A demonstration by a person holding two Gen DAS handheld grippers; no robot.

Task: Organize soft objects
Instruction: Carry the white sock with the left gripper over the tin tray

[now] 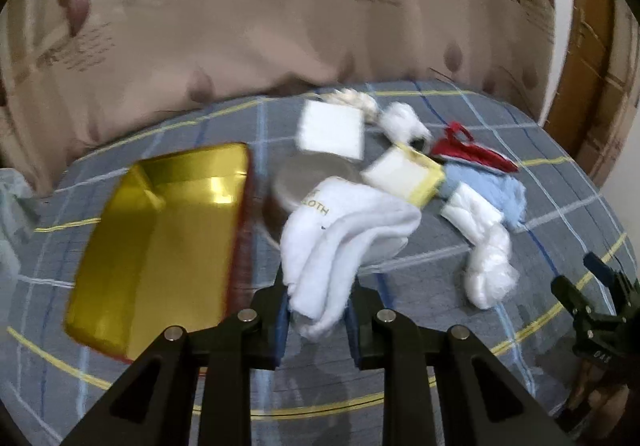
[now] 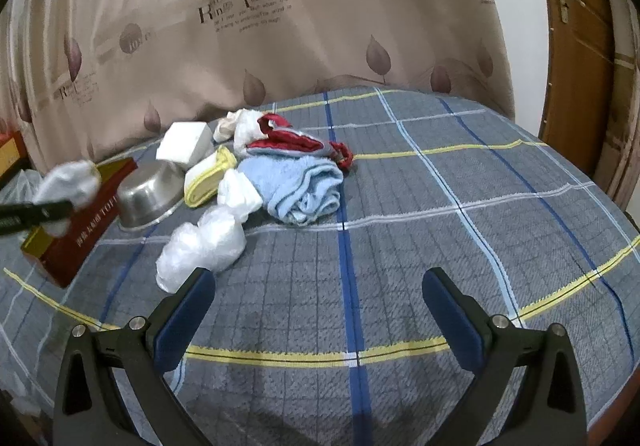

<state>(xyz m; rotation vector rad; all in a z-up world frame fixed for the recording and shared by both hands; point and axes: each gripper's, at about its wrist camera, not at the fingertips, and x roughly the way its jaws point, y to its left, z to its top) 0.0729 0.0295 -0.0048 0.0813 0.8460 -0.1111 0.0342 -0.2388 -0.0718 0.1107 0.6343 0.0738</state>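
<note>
My left gripper (image 1: 318, 310) is pinched on just the bottom edge of the white cloth (image 1: 340, 230), its bulk flopping beyond the jaws, so it may slip short of the gold box (image 1: 160, 242) left of them; my right gripper (image 2: 320, 310) gapes empty.

Steel bowl (image 1: 304, 181) half hidden by white cloth (image 1: 340, 230), gold box (image 1: 160, 246) motion-blurred, its near corner behind tongs.
</note>
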